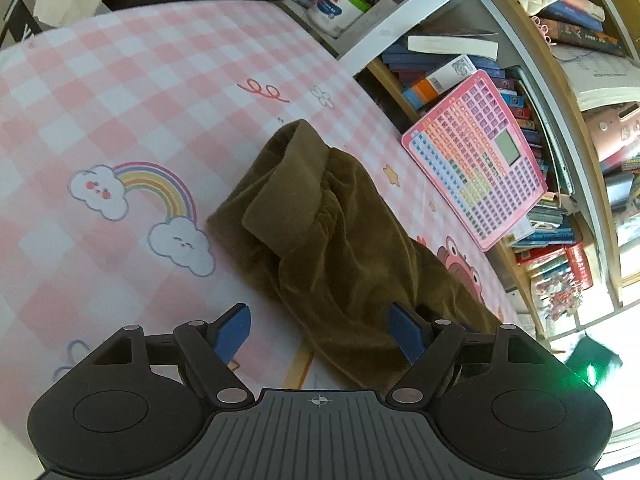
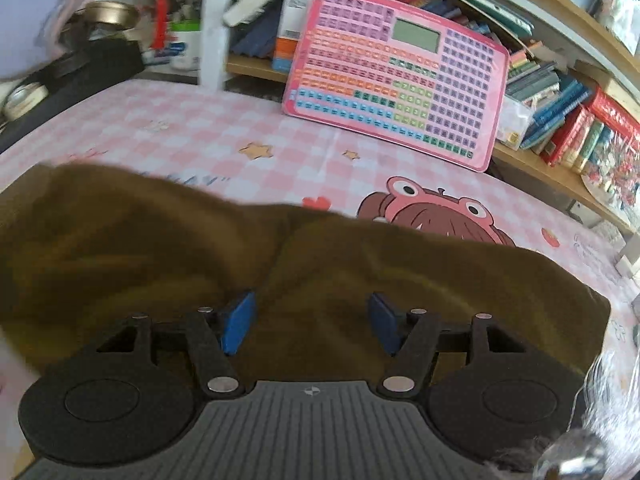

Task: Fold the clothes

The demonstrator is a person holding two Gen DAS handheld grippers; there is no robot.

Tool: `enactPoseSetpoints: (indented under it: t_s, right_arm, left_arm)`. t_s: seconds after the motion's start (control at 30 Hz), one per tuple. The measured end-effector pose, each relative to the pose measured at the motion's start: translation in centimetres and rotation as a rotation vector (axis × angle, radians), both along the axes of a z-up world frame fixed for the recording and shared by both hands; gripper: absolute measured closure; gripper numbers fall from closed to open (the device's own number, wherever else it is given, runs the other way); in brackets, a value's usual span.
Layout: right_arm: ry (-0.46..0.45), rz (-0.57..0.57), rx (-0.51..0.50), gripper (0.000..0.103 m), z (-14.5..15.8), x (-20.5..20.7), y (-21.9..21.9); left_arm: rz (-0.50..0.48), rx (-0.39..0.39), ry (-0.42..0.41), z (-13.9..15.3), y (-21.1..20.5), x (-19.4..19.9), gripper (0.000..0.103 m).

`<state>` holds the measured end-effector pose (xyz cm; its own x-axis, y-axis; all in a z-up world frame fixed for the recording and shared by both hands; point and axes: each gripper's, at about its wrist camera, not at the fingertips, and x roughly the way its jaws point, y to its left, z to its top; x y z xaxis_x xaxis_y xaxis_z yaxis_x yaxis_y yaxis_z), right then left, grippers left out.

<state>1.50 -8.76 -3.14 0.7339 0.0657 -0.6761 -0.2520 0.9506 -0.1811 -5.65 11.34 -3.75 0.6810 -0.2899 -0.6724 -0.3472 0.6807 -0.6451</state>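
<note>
An olive-brown velvety garment (image 1: 332,220) lies crumpled on a pink checked cloth (image 1: 120,80) with a rainbow print. Its gathered cuff end points away from me. My left gripper (image 1: 320,320) hovers open over the garment's near edge, the right blue pad above the fabric and the left pad above bare cloth. In the right wrist view the same garment (image 2: 160,240) spreads wide across the cloth (image 2: 200,132). My right gripper (image 2: 312,304) stands open just above its middle, both pads (image 2: 240,316) apart from the fabric folds.
A pink toy keyboard board (image 1: 476,156) (image 2: 400,76) leans against a bookshelf (image 2: 560,120) at the cloth's far edge. Jars and pens (image 1: 344,0) stand at the back. Crinkled clear plastic (image 2: 600,400) shows at the right wrist view's lower right corner.
</note>
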Motion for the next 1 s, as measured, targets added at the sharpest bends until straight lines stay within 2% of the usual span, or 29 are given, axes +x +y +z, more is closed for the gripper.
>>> enactPoseSetpoints:
  t_s: [0.2, 0.4, 0.67, 0.77, 0.8, 0.83, 1.0]
  right_arm:
    - [0.009, 0.070, -0.051, 0.042, -0.8, -4.1, 0.2]
    - [-0.020, 0.118, -0.104, 0.042, -1.3, -4.9, 0.5]
    - [-0.005, 0.110, -0.070, 0.047, -0.4, -6.1, 0.2]
    - [0.003, 0.148, -0.104, 0.048, -1.0, -6.5, 0.7]
    - [0.002, 0.152, -0.109, 0.048, -1.0, -6.5, 0.8]
    - [0.005, 0.153, -0.106, 0.048, -1.0, -6.4, 0.8]
    - [0.022, 0.161, -0.071, 0.048, -0.9, -6.1, 0.3]
  left_arm:
    - [0.052, -0.061, -0.006, -0.9, 0.0, 1.1, 0.025]
    - [0.127, -0.098, -0.001, -1.9, 0.1, 2.1, 0.026]
    - [0.216, -0.127, 0.003, -2.2, 0.1, 2.1, 0.034]
    - [0.248, -0.144, 0.010, -2.5, 0.3, 1.8, 0.050]
    - [0.253, -0.139, 0.015, -2.7, 0.3, 1.8, 0.063]
    - [0.258, -0.134, 0.020, -2.8, 0.3, 1.9, 0.070]
    - [0.258, -0.103, 0.011, -2.8, 0.0, 1.9, 0.085]
